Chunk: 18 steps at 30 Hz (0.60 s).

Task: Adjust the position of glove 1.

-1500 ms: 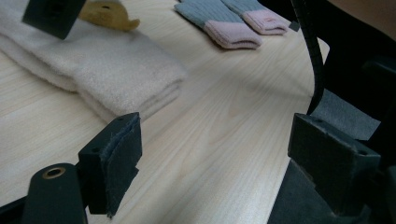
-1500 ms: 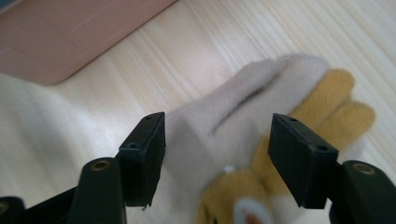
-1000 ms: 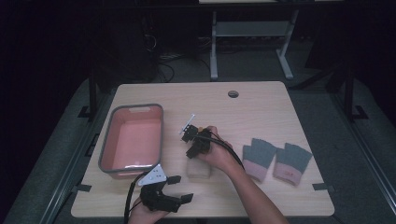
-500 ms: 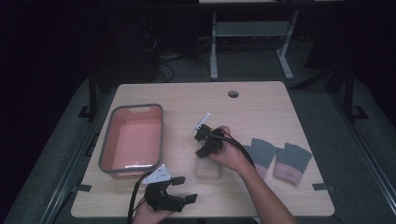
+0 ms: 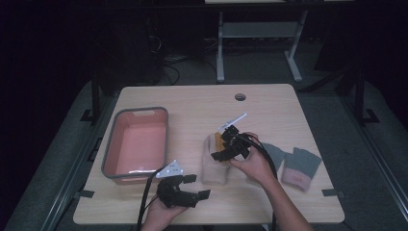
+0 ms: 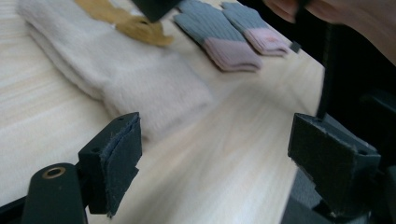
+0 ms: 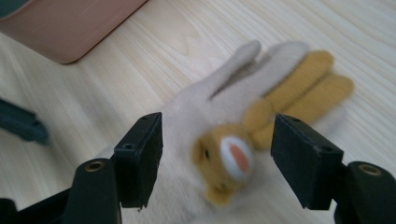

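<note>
Your right hand-held gripper (image 5: 230, 144) hangs over the cream glove (image 5: 215, 163) near the middle of the desk (image 5: 192, 103), with its jaws spread wide. In the right gripper view the two black pads (image 7: 140, 158) stand on either side of the glove, closing on nothing; between them sits a small yellow bear face (image 7: 224, 161) with a white and orange snout, and the glove's cream and yellow fingers point away from you across the wood. The glove lies flat on the desk.

Your left hand-held gripper (image 5: 190, 190) rests low near the front edge of the desk, just in front of the pink tray (image 5: 136, 144), with its jaws also spread and nothing between them. In the left gripper view the cuff end of the cream glove (image 6: 121, 74) lies ahead of the left pad (image 6: 114, 163), apart from it.

A pair of grey gloves with pink cuffs (image 5: 293, 166) lies flat to the right of your right hand (image 5: 255, 166), one glove close beside the other, partly hidden by your hand. The pink tray sits at the left side of the desk, and its grey rim shows all round. A round hole (image 5: 240, 96) sits near the far edge of the desk.
</note>
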{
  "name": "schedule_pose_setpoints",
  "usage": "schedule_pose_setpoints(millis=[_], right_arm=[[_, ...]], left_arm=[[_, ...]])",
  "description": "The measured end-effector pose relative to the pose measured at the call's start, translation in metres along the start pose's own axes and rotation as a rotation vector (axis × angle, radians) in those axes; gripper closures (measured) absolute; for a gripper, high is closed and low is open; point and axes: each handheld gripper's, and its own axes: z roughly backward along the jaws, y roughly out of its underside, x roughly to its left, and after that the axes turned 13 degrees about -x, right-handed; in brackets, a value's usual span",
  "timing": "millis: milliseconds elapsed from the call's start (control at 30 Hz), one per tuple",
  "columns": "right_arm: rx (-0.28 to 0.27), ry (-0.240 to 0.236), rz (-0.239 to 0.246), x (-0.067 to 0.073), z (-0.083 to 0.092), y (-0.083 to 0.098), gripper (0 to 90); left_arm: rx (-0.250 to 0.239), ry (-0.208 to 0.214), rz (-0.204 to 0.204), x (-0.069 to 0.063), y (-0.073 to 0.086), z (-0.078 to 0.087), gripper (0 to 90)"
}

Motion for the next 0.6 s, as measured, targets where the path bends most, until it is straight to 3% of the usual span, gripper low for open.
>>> schedule_pose_setpoints(millis=[67,233,300,600], right_arm=[[-0.013,-0.001,-0.025,-0.002,0.006,0.005,33.0],[-0.043,-0.003,-0.097,-0.009,0.015,0.021,32.7],[-0.047,-0.007,-0.126,-0.010,0.015,0.028,32.7],[-0.072,-0.037,-0.212,-0.017,0.011,0.048,32.9]], left_arm=[[0.015,-0.012,-0.002,0.002,-0.003,-0.006,16.8],[0.012,-0.024,0.058,0.009,-0.009,-0.017,16.4],[0.021,-0.034,0.084,0.011,-0.011,-0.022,16.4],[0.059,-0.106,0.126,0.024,-0.016,-0.039,20.2]])
